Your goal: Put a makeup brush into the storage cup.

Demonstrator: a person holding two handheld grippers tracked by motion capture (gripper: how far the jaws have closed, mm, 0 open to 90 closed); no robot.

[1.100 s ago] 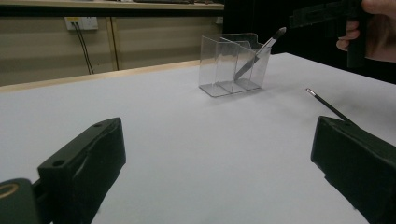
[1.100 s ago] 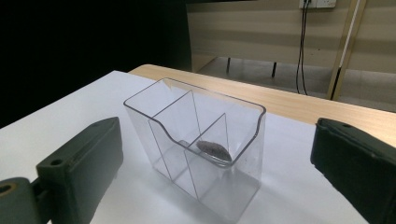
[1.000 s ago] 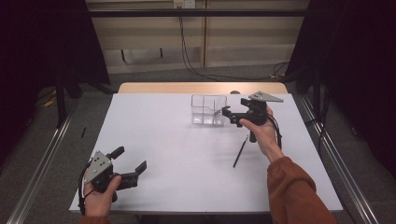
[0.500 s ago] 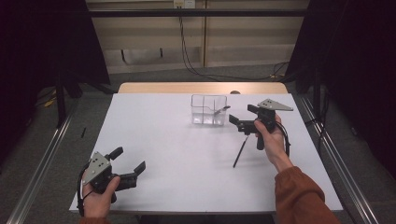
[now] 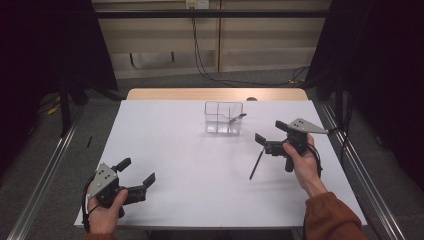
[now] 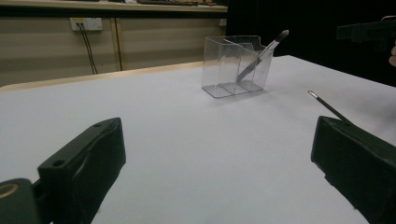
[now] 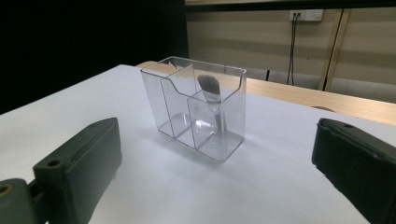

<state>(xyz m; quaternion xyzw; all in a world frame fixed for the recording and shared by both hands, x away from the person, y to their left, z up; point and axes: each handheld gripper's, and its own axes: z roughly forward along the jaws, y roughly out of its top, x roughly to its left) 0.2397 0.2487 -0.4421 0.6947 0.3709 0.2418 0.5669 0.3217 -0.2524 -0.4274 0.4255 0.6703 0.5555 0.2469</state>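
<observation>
Makeup brush (image 5: pixel 256 164) lies flat on the white table (image 5: pixel 175 145), just left of the right gripper (image 5: pixel 266 145), whose jaws stand spread and empty. Approach low, straddle the handle mid-length, close squarely, then stand it in the clear organizer (image 5: pixel 223 118) beside the first brush (image 5: pixel 235 119). Left gripper (image 5: pixel 144 181): spread, idle.

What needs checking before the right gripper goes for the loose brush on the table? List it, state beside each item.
1. Right gripper open and holding nothing: ok, jaws wide apart in the right gripper view.
2. Thin dark brush lying free on the white table, apart from the organizer: ok.
3. Clear organizer upright: ok.
4. Makeup brush leaning in one compartment, others free: ok.
5. Right gripper aimed at the loose brush: not ok, it faces the organizer.
6. Left gripper open and well away from the brush: ok.
</observation>
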